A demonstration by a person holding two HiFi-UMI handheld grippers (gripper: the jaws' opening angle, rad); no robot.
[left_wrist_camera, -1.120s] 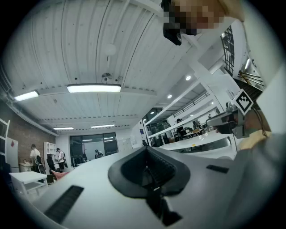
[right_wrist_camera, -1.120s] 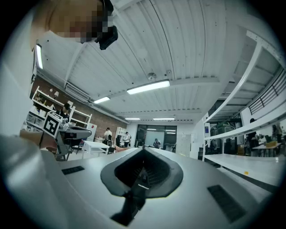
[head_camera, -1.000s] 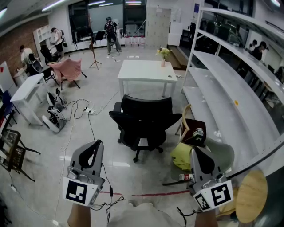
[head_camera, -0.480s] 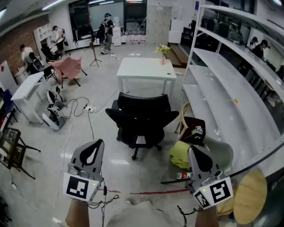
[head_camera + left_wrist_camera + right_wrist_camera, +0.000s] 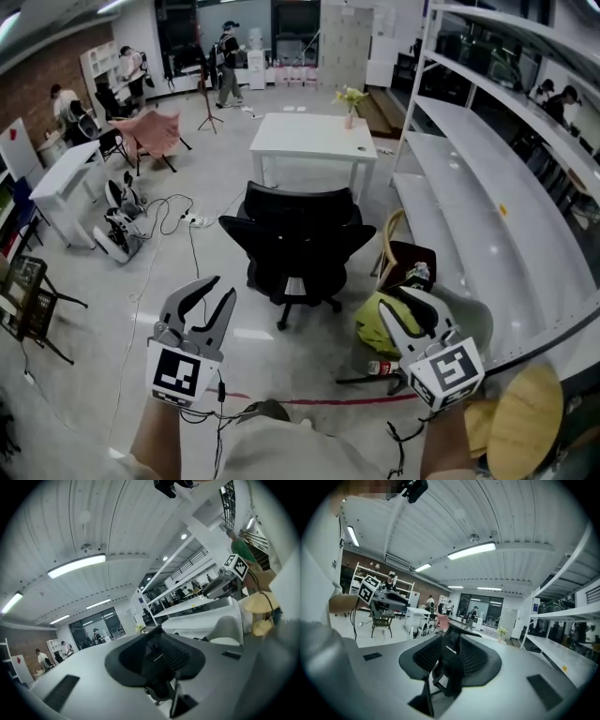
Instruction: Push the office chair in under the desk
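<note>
The black office chair [image 5: 298, 246] stands on the floor in front of the white desk [image 5: 314, 141], its back towards me and its seat outside the desk. Both grippers hang in the air short of the chair, well apart from it. My left gripper [image 5: 219, 292] is at lower left, its jaws opening with nothing between them. At lower right my right gripper [image 5: 398, 306] is likewise opening and empty. The chair [image 5: 158, 660] shows far off through the jaw gap in the left gripper view, and again as the chair [image 5: 449, 663] in the right gripper view.
A yellow-green bag [image 5: 382, 323], a wooden chair [image 5: 405, 264] and a bottle [image 5: 377, 368] sit right of the office chair. Long white shelving [image 5: 487, 197] runs along the right. Cables [image 5: 178, 223] and a red tape line [image 5: 319, 401] cross the floor. People stand at the back.
Both grippers' jaws were shut and now stand apart. The grippers have risen slightly in the head view. The chair has not visibly moved.
</note>
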